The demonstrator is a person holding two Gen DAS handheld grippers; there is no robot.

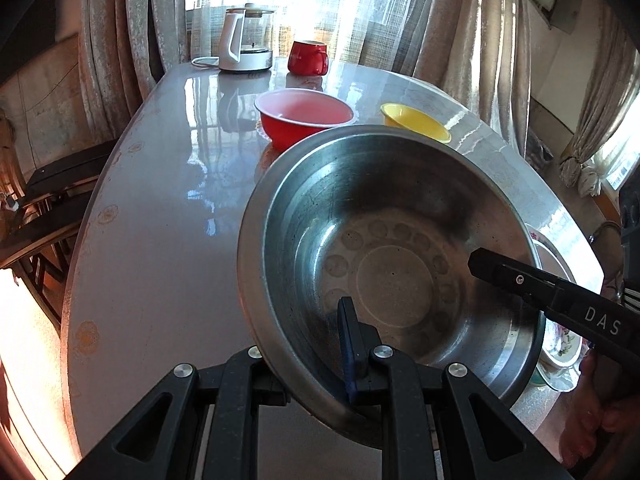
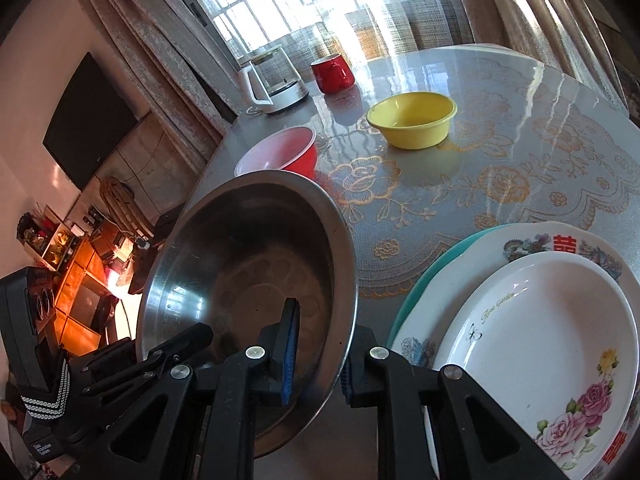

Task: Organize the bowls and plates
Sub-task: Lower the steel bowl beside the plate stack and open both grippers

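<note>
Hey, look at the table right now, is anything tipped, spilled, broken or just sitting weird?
Only the steel basin looks askew: it is tilted off level, its rim clamped by both the left gripper and the right gripper. The red bowl, yellow bowl and stacked plates sit normally. No spills or damage visible.

Steel bowl tilted, rim pinched between both tongs.
Beyond it, apart, stand a red bowl and a yellow bowl, upright. Right of the right tongs lie stacked plates: white floral ones over a teal one.
</note>
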